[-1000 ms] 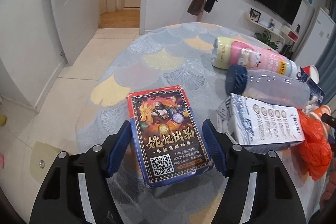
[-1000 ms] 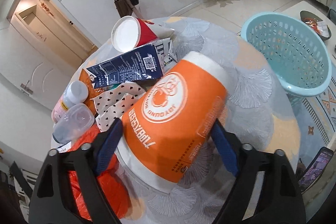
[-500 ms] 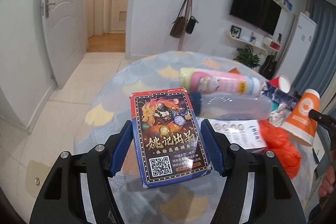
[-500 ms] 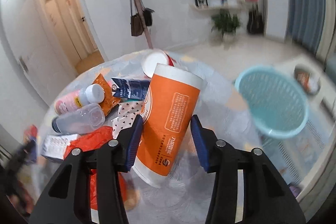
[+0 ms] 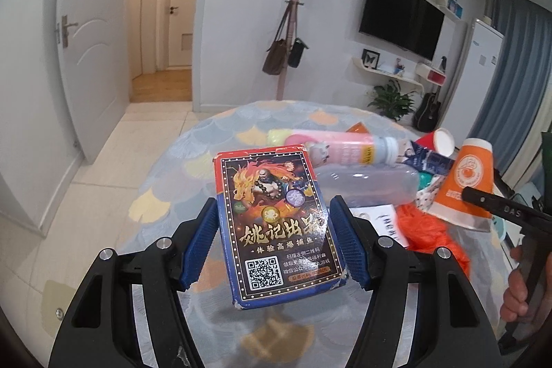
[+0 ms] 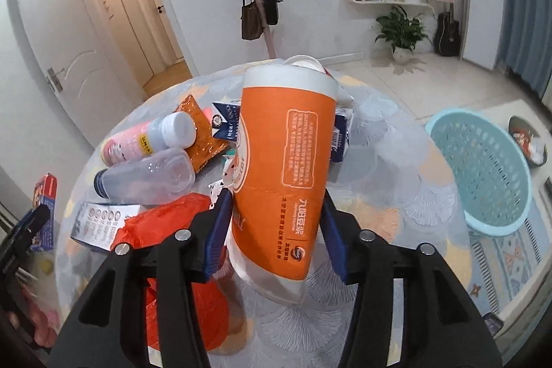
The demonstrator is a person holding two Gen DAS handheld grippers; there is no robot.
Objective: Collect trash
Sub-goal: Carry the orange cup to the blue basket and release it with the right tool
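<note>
A black flat-screen television (image 5: 402,18) is hanging on the white wall, and brown and black bags (image 6: 257,14) are hanging from a pink coat stand (image 5: 293,23). A green potted plant (image 6: 402,31) is standing beside a dark guitar (image 6: 447,30) that is leaning against the wall.

White walls carry a television (image 5: 400,14), shelves and a coat stand (image 5: 293,23) above pale floor tiles (image 5: 114,154).

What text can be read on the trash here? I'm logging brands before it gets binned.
"姚记出品" and "体验高爆捕鱼": card box in the left gripper.
"DAS": right gripper, on its arm.
"九阳豆浆": orange cup, clamped by the right gripper; its white panel is too small to read.
Pink bottle, white carton: print unreadable.
</note>
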